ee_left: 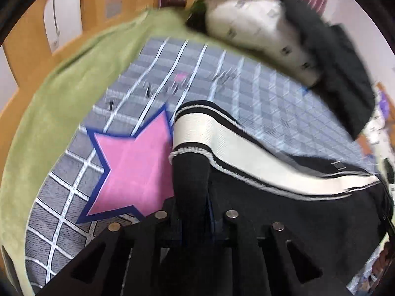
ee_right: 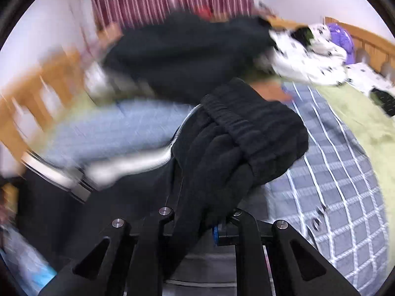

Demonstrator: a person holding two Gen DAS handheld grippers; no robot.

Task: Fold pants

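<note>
The pants point(ee_left: 284, 212) are black with a cream side stripe point(ee_left: 222, 145) edged in black. In the left wrist view my left gripper point(ee_left: 195, 212) is shut on a black cuff end of the pants, held over the grey checked blanket point(ee_left: 259, 98). In the right wrist view my right gripper point(ee_right: 200, 214) is shut on the bunched black elastic waistband point(ee_right: 242, 133), which drapes over the fingers and hides the fingertips. The pants hang stretched between the two grippers. Both views are blurred by motion.
The blanket has a pink star point(ee_left: 133, 170) and lies on a green sheet point(ee_left: 61, 93). A pile of dark and white spotted clothes point(ee_left: 296, 37) lies at the far side; it also shows in the right wrist view point(ee_right: 187, 54). A wooden bed frame point(ee_right: 29, 98) borders the bed.
</note>
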